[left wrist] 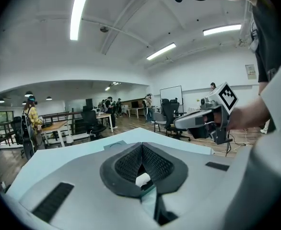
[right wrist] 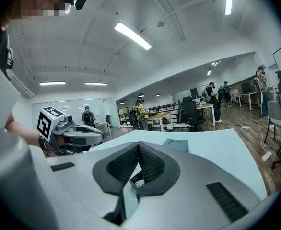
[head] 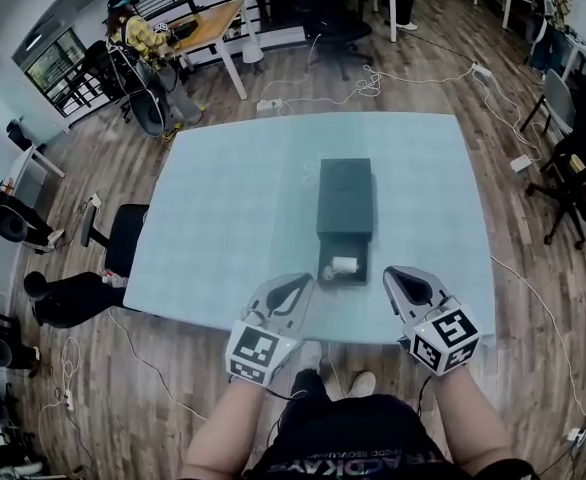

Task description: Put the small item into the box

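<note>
Looking down, I see the small item (head: 344,265) in the box's (head: 345,200) open near end, mid-frame on the worktop (head: 223,218). Left tongs (head: 306,281) and right tongs (head: 394,274), both clenched and empty, flank it just below. Their own views mostly hide the box.

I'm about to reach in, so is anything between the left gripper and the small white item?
Nothing visible: the white item lies in the open end of the box, beyond its near wall, ahead of the left gripper.

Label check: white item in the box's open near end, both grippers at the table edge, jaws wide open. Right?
Jaws are shut, not open: the left gripper and right gripper views each show them together, empty. Rest holds: white item in the open end of the box, grippers at the table edge.
</note>
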A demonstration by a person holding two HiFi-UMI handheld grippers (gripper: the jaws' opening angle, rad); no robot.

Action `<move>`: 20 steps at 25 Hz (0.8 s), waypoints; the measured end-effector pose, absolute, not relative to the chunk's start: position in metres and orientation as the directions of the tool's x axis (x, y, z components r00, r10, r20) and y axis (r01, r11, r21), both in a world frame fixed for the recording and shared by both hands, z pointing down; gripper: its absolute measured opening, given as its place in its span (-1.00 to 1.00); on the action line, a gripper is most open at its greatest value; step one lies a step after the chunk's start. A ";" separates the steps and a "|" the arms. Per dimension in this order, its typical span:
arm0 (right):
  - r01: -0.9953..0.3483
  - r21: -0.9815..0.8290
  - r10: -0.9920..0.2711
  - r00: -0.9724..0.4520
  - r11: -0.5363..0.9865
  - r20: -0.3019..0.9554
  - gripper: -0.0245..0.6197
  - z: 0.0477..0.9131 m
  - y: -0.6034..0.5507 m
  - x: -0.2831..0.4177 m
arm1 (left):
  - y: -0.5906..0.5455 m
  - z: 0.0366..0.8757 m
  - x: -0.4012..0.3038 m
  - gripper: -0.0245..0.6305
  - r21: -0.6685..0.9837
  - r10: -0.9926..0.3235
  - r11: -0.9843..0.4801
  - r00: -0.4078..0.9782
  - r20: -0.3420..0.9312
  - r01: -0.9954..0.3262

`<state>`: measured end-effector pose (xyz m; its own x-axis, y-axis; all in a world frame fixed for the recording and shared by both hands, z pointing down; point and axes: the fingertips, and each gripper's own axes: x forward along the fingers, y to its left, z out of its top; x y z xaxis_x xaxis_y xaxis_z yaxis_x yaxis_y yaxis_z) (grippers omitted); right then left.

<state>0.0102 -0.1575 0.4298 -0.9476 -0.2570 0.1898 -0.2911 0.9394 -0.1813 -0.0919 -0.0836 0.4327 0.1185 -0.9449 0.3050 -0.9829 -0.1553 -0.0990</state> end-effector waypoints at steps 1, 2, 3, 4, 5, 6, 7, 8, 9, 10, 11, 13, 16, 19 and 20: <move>-0.287 -0.184 -0.253 -0.949 0.940 0.189 -0.87 0.429 -0.154 0.010 | -0.078 0.432 -0.090 -0.82 -0.099 -0.944 -0.155 0.118 0.308 -0.983; -0.285 -0.187 -0.250 -0.950 0.940 0.189 -0.87 0.429 -0.150 0.009 | -0.073 0.433 -0.089 -0.82 -0.099 -0.943 -0.156 0.118 0.310 -0.983; -0.283 -0.189 -0.248 -0.950 0.940 0.189 -0.87 0.429 -0.146 0.009 | -0.069 0.433 -0.088 -0.82 -0.096 -0.943 -0.156 0.120 0.311 -0.983; -0.282 -0.191 -0.247 -0.950 0.940 0.190 -0.87 0.430 -0.143 0.008 | -0.066 0.434 -0.087 -0.82 -0.093 -0.943 -0.158 0.123 0.310 -0.983; -0.283 -0.193 -0.246 -0.950 0.940 0.192 -0.87 0.431 -0.140 0.008 | -0.063 0.434 -0.086 -0.82 -0.091 -0.943 -0.162 0.127 0.308 -0.983; -0.285 -0.196 -0.248 -0.949 0.938 0.194 -0.87 0.432 -0.138 0.007 | -0.061 0.435 -0.085 -0.82 -0.089 -0.943 -0.168 0.134 0.306 -0.982; -0.290 -0.199 -0.252 -0.948 0.936 0.196 -0.87 0.434 -0.137 0.006 | -0.060 0.435 -0.085 -0.82 -0.089 -0.941 -0.177 0.142 0.306 -0.980; -0.296 -0.202 -0.257 -0.946 0.933 0.199 -0.87 0.436 -0.135 0.005 | -0.058 0.437 -0.084 -0.82 -0.088 -0.939 -0.187 0.152 0.307 -0.978; -0.305 -0.206 -0.264 -0.943 0.930 0.202 -0.87 0.438 -0.134 0.004 | -0.057 0.438 -0.084 -0.82 -0.085 -0.937 -0.199 0.165 0.309 -0.976; -0.315 -0.210 -0.273 -0.940 0.926 0.205 -0.87 0.440 -0.134 0.002 | -0.056 0.440 -0.085 -0.82 -0.079 -0.934 -0.213 0.179 0.310 -0.974; -0.326 -0.214 -0.284 -0.936 0.921 0.207 -0.87 0.442 -0.134 0.000 | -0.055 0.443 -0.086 -0.82 -0.070 -0.930 -0.228 0.196 0.312 -0.971; -0.354 -0.223 -0.309 -0.927 0.908 0.211 -0.87 0.447 -0.133 -0.004 | -0.053 0.447 -0.089 -0.82 -0.054 -0.921 -0.259 0.229 0.316 -0.964; -0.400 -0.235 -0.352 -0.910 0.886 0.220 -0.87 0.451 -0.129 -0.009 | -0.051 0.451 -0.096 -0.82 -0.039 -0.907 -0.299 0.271 0.321 -0.953; -0.443 -0.233 -0.393 -0.890 0.866 0.230 -0.87 0.453 -0.123 -0.013 | -0.050 0.453 -0.105 -0.82 -0.024 -0.896 -0.337 0.312 0.317 -0.941; -0.457 -0.231 -0.407 -0.883 0.859 0.235 -0.87 0.454 -0.121 -0.013 | -0.050 0.453 -0.107 -0.82 -0.019 -0.892 -0.350 0.327 0.313 -0.937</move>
